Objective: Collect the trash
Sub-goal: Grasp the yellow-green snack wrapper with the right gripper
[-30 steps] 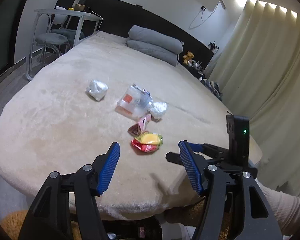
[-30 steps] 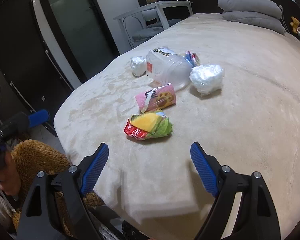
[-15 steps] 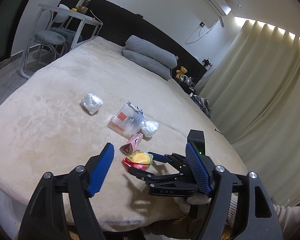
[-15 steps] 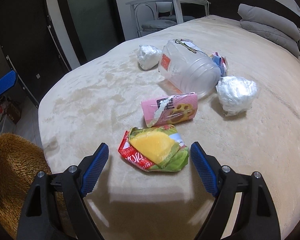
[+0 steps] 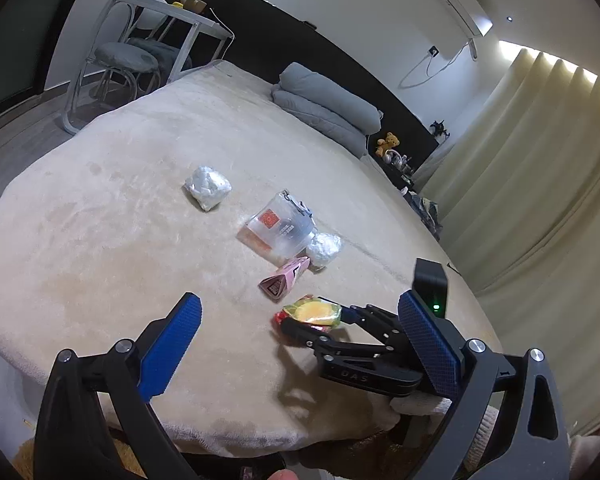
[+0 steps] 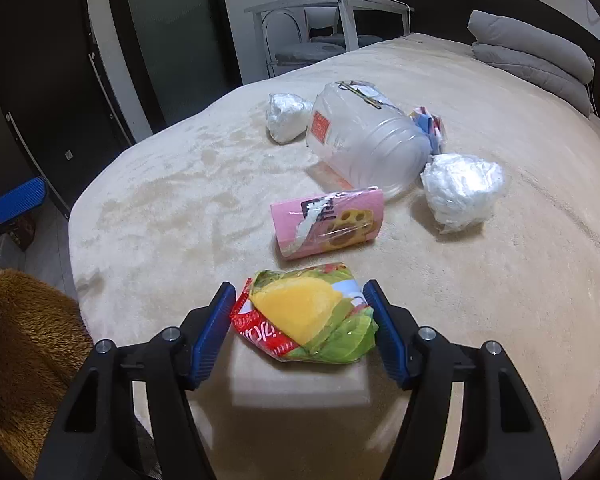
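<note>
My right tongs (image 6: 300,332): low over the near edge of the bed, blue pads drawn in on either side of the snack bag, each touching or just beside its crinkled edge; I cannot tell if they grip it yet.
My left tongs (image 5: 300,344): pads spread wide, holding nothing, hovering above the near edge of the bed (image 5: 100,248).
Snack bag (image 6: 308,316): crumpled, yellow, green and red, lying on the beige blanket between my right pads.
Pink wrapper (image 6: 328,228): torn, lying just beyond the snack bag.
Clear plastic jar (image 6: 364,148): on its side, behind the pink wrapper.
White plastic wads: one (image 6: 460,192) to the right of the jar, another (image 6: 286,116) to its left.
Grey pillows (image 6: 536,60): stacked at the far end of the bed.
White desk (image 6: 332,12): beyond the bed.
</note>
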Motion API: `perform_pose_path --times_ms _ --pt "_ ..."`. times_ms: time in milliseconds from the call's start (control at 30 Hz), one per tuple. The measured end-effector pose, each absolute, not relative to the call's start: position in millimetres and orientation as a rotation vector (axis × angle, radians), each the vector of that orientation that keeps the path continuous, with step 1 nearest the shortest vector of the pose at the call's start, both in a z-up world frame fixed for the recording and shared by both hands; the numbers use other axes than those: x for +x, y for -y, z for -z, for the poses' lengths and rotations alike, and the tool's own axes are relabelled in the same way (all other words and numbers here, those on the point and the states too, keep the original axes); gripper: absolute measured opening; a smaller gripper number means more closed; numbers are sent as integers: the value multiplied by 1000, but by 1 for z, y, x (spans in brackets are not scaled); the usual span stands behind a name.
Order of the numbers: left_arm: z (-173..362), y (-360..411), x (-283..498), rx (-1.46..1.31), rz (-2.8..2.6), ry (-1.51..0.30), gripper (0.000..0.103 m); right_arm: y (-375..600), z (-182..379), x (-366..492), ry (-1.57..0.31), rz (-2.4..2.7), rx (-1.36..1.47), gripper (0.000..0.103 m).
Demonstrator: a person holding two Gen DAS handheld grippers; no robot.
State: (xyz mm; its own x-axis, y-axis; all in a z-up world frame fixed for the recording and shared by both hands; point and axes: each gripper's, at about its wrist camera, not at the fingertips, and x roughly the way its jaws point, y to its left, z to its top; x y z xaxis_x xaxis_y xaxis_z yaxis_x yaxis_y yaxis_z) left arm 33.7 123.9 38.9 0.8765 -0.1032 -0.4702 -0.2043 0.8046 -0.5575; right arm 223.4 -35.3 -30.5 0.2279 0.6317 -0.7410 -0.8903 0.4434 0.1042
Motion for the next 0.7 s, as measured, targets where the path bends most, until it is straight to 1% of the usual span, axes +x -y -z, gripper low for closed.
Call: perform_pose_path --times_ms 367,500,700 --pt "-32 -103 72 -507 -73 -621 97 97 0 239 -809 -1053 -191 65" --pt "-29 -101 99 -453 -77 -664 97 115 -2 245 -828 -1039 -152 65" --pt "-12 -103 154 -334 -105 -795 95 141 -8 253 -844 -1035 -79 65"
